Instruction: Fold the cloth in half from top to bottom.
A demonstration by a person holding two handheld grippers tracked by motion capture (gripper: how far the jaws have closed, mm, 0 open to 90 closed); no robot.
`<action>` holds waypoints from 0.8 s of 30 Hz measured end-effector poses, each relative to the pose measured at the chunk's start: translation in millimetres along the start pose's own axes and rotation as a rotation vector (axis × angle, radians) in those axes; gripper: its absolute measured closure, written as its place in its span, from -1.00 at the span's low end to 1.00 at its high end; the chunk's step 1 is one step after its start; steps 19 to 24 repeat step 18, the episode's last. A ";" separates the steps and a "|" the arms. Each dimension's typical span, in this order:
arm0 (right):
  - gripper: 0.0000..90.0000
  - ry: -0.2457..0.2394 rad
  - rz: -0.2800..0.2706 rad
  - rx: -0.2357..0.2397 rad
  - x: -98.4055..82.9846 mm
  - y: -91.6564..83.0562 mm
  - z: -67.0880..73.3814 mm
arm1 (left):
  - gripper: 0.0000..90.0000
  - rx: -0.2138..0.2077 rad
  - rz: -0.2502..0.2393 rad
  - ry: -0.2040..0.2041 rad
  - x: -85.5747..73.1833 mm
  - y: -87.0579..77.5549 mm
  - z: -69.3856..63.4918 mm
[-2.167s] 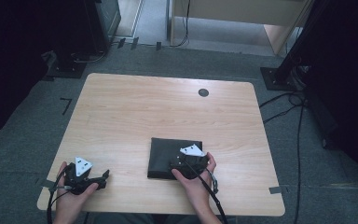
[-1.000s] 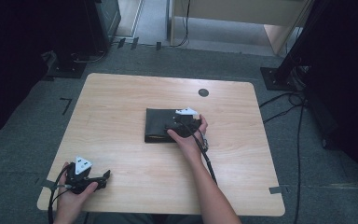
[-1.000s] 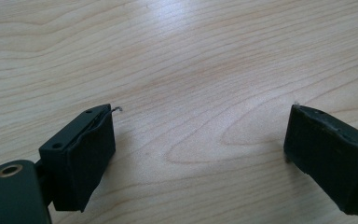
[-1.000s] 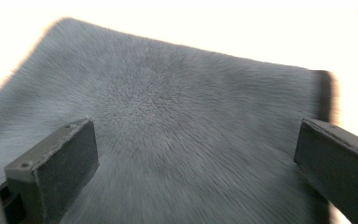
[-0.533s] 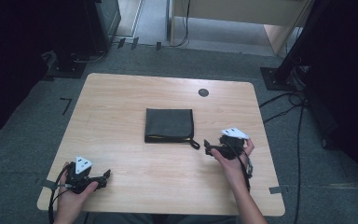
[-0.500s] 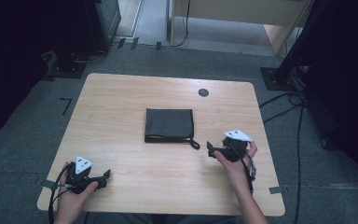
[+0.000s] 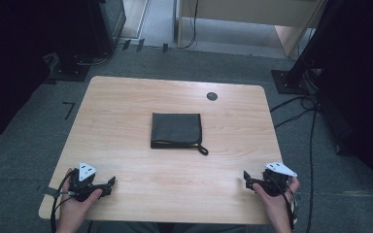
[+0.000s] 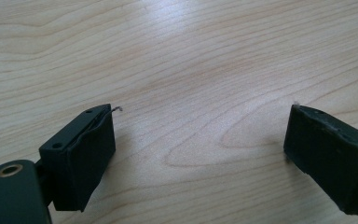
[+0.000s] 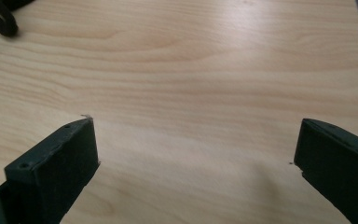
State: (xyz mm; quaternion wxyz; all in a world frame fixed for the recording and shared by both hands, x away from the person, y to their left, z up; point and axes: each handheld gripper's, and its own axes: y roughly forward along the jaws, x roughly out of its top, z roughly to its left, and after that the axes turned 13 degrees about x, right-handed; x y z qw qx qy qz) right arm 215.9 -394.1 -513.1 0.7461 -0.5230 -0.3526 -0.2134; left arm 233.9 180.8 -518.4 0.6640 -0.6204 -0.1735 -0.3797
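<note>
Left tool (image 7: 108, 184) rests at the near left corner of the tabletop (image 7: 126, 102), held in the left hand (image 7: 77, 201); its jaws stand wide apart with bare wood between them. Centre: a flat dark folded pouch (image 7: 176, 130) lies on the tabletop, a small loop (image 7: 202, 149) at its near right corner. A round dark grommet (image 7: 212, 96) sits beyond it. Right tool (image 7: 247, 178), near right corner, in the right hand (image 7: 277, 199): jaws spread wide, nothing between them.
</note>
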 end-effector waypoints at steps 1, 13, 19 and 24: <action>-1.00 -0.002 0.001 -0.004 -2.6 -1.7 -1.5 | -0.80 -0.001 0.000 0.001 0.0 0.0 0.1; -1.00 -0.035 0.073 0.010 -22.9 -8.4 -7.5 | -0.80 -0.003 -0.001 0.006 0.9 1.1 0.8; -1.00 -0.019 0.069 -0.006 -22.8 -8.2 -7.2 | -0.80 -0.004 -0.001 0.006 1.0 1.2 0.7; -1.00 -0.019 0.069 -0.006 -22.8 -8.2 -7.2 | -0.80 -0.004 -0.001 0.006 1.0 1.2 0.7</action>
